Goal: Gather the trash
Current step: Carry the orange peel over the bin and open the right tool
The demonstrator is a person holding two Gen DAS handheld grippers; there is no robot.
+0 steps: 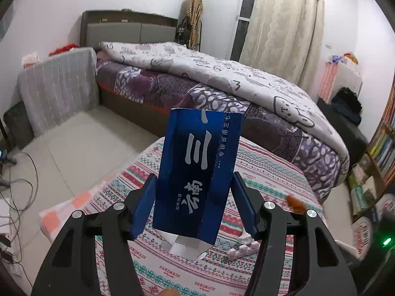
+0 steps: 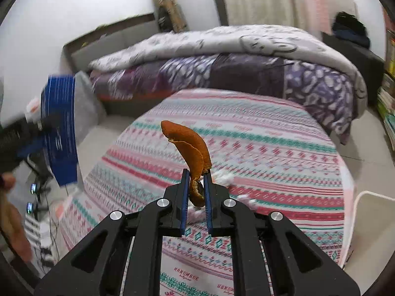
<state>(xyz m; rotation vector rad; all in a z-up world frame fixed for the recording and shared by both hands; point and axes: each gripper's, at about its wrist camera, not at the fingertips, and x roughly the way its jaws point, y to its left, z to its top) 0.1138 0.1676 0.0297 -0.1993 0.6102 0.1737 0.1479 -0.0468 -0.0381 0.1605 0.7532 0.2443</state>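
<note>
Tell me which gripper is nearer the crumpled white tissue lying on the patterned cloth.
Right. The right gripper, holding orange peel, hovers just above the crumpled white tissue; the left gripper, holding the blue carton, sits further left.

Two grippers: left gripper (image 1: pixel 195 192) clamped on one blue carton (image 1: pixel 197 172), right gripper (image 2: pixel 196 185) pinching one curled orange peel (image 2: pixel 190 145). One patterned tablecloth (image 2: pixel 271 148) near, striped in pink, red and teal. At least two crumpled white tissue scraps (image 1: pixel 243 245) on it, near right; exact number hard to tell. One bed (image 1: pixel 197 86) far, under one white cartoon-print duvet (image 1: pixel 222 69) and one purple patterned blanket (image 1: pixel 153 83). One cream curtain (image 1: pixel 279 24) far right. One white bin rim (image 2: pixel 370 197) at the near right edge.
</note>
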